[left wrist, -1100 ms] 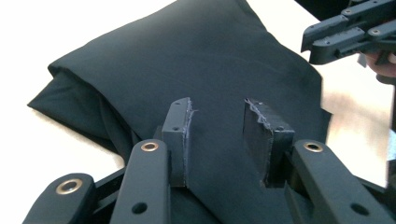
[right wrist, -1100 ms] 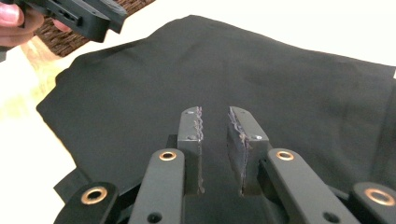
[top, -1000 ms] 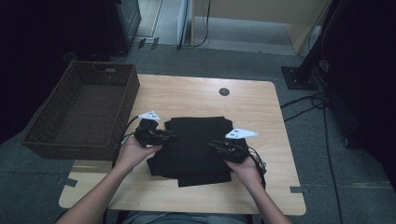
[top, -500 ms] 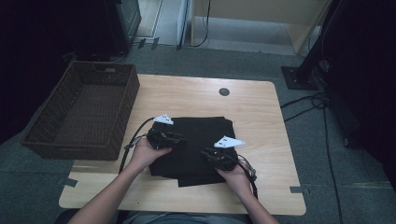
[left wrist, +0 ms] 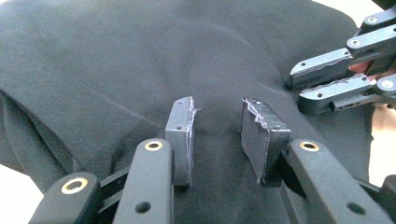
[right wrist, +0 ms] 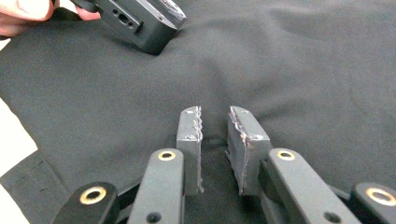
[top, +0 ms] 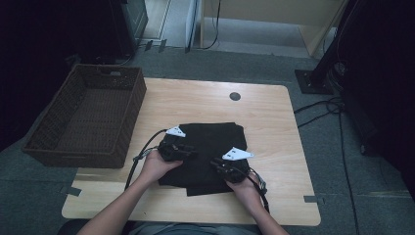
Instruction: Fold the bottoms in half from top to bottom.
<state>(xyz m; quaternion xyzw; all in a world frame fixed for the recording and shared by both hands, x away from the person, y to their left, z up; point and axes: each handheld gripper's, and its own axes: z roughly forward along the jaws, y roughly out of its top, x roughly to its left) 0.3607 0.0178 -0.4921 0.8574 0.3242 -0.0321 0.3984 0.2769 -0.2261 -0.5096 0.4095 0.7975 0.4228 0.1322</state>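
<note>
A black cloth (top: 211, 134) lies folded on the wooden table (top: 264, 107). Both grippers press down on its near half, close together. The left gripper (top: 193, 152) points right across the cloth. In the left gripper view (left wrist: 217, 121) its jaws stand apart, with flat cloth (left wrist: 140, 70) under them and nothing pinched. The right gripper (top: 216, 164) points left toward it. In the right gripper view (right wrist: 214, 123) a narrow gap parts its pads over a small pucker of cloth (right wrist: 303, 70). Each gripper view also catches the other gripper farther off: the right gripper (left wrist: 336, 79), the left gripper (right wrist: 140, 18).
A dark wicker basket (top: 88, 112) stands at the table's left edge. A small black disc (top: 235, 96) sits in the tabletop near the far edge. Cables (top: 318, 105) run over the floor at the right. Bare wood surrounds the cloth.
Both hands have come inward and down onto the cloth, so the grippers now sit closer together. The cloth's near part looks more bunched.
</note>
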